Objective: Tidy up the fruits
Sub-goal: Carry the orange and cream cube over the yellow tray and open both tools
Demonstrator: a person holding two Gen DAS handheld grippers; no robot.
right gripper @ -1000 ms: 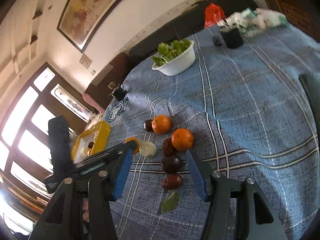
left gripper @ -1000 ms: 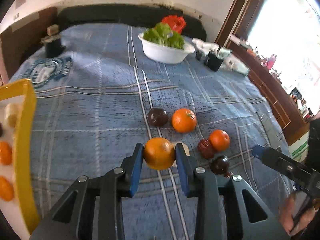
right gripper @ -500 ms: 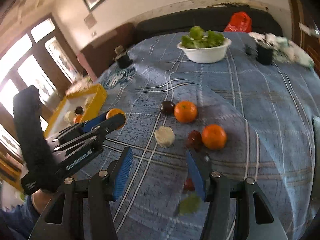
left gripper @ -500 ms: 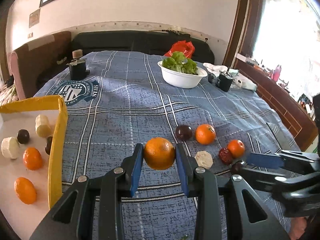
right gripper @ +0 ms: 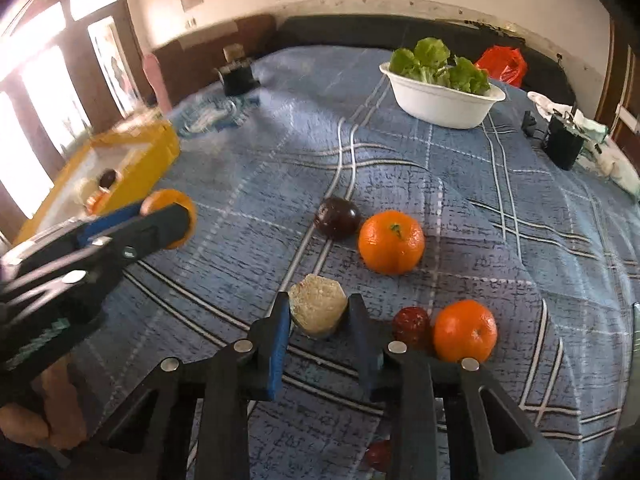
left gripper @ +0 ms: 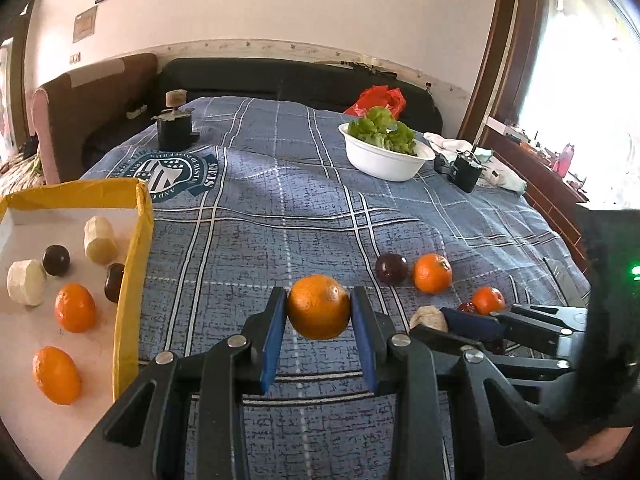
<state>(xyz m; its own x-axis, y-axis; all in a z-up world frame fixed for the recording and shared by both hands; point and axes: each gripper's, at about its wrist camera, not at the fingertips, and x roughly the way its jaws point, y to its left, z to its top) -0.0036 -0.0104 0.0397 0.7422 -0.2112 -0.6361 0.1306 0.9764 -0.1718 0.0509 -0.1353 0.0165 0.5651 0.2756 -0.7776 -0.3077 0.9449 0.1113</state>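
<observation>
My left gripper (left gripper: pixel 319 316) is shut on an orange (left gripper: pixel 319 306) and holds it above the blue checked cloth, right of the yellow-rimmed tray (left gripper: pixel 132 280). The tray holds two oranges (left gripper: pixel 75 307), dark plums (left gripper: pixel 56 259) and pale peeled pieces (left gripper: pixel 100 234). My right gripper (right gripper: pixel 319 320) has its blue pads on both sides of a pale peeled fruit piece (right gripper: pixel 318 310) that rests on the cloth. Beside it lie a plum (right gripper: pixel 337 222), a large orange (right gripper: pixel 391 241), a red date (right gripper: pixel 412 321) and a small orange (right gripper: pixel 465 331).
A white bowl of lettuce (left gripper: pixel 384 154) stands at the back. Two small black holders (left gripper: pixel 174 126) (left gripper: pixel 464 168) sit on the cloth (left gripper: pixel 280 220). A red bag (left gripper: pixel 378 98) lies by the dark sofa. Another red fruit (right gripper: pixel 378 454) lies under my right gripper.
My left gripper carried the orange up and left toward the tray. My right gripper moved forward over the cloth and narrowed around the pale fruit piece.
</observation>
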